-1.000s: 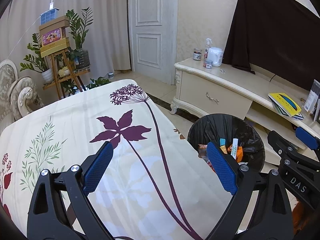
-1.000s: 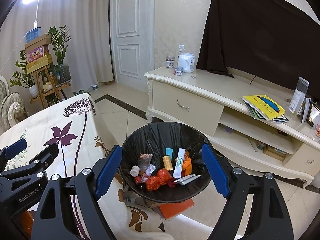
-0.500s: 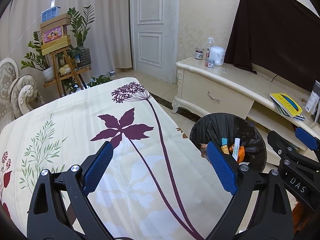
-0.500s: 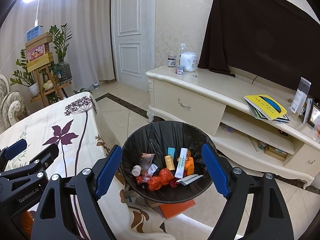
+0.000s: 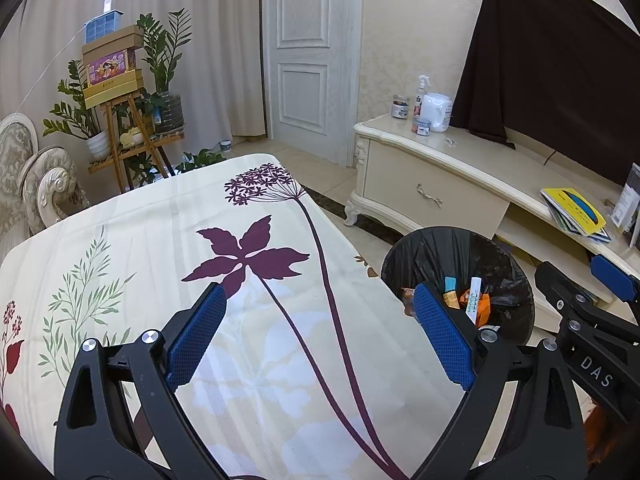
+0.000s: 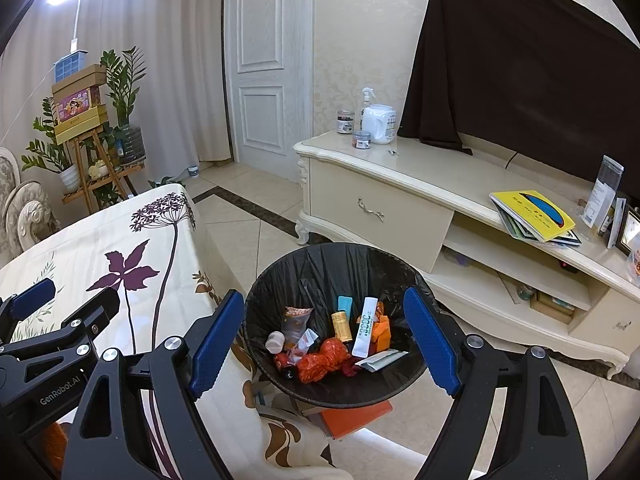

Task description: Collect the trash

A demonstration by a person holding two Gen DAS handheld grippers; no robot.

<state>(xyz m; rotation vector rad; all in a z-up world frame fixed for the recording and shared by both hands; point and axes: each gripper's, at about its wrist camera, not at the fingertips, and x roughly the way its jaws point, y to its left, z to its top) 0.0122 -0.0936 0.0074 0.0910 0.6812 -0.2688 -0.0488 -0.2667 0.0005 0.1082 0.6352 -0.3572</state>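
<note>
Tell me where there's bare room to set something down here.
The floral tablecloth is bare from the far edge to the open left gripper. The cream cabinet top is free between the white jug and yellow book. The black-lined bin is crowded with wrappers.

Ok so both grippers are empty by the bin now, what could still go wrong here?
1. The bin stands close against the hanging tablecloth; a swing of the right gripper could snag either.
2. Both grippers sit close together, so the left gripper could clip the right one.

Bright lamp glare — warped edges
</note>
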